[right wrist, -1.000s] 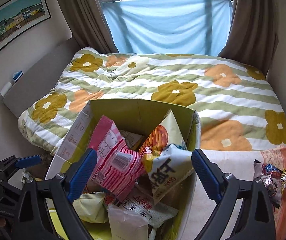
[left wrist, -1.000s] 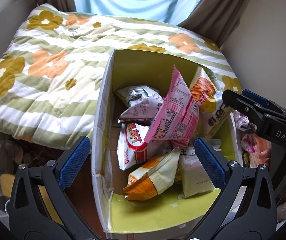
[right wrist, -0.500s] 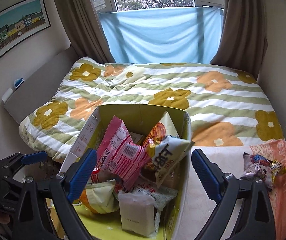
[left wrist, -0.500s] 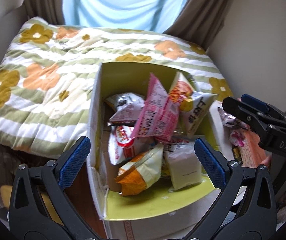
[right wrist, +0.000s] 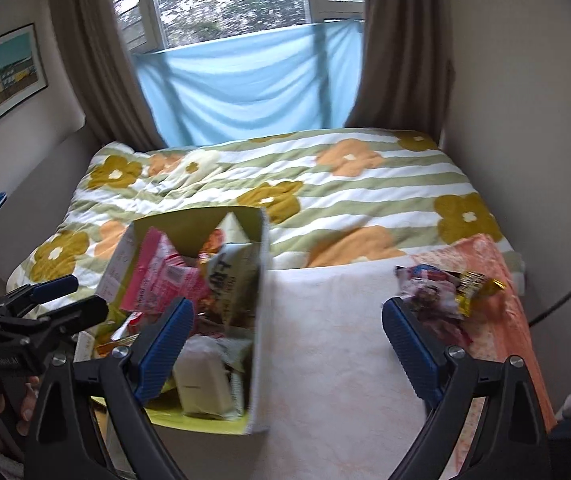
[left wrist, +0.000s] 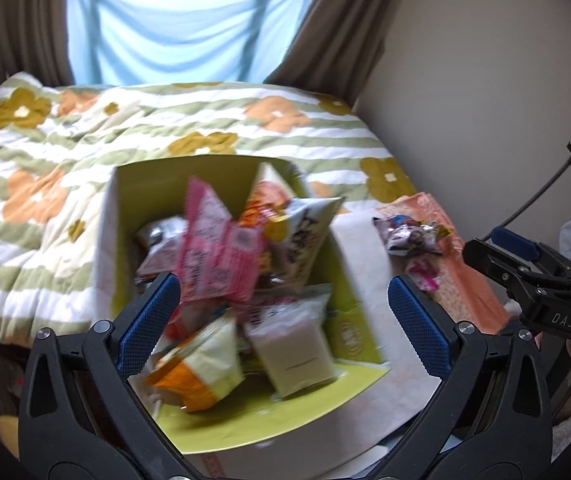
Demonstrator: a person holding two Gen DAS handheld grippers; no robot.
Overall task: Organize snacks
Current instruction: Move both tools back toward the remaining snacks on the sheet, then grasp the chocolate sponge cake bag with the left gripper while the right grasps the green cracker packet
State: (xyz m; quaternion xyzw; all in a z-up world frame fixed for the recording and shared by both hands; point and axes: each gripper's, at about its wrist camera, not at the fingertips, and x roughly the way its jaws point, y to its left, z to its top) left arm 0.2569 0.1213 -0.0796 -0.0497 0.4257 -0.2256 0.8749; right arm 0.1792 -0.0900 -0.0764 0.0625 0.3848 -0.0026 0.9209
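On bed, snack-filled box (left wrist: 221, 428), right gripper (right wrist: 287, 340) open, empty

- "DAS" is printed in pale letters on the black body of the right gripper (left wrist: 541, 276), which stands to the right of the open snack box (left wrist: 349, 292).
- A grey-white snack bag (left wrist: 305, 236) standing in that box carries large dark characters, too smeared to read.
- The pink packet (left wrist: 217, 256) beside that bag shows fine print and a barcode patch, unreadable.
- The left gripper (right wrist: 41, 300), left of the box, bears a pale line of lettering too blurred to make out.
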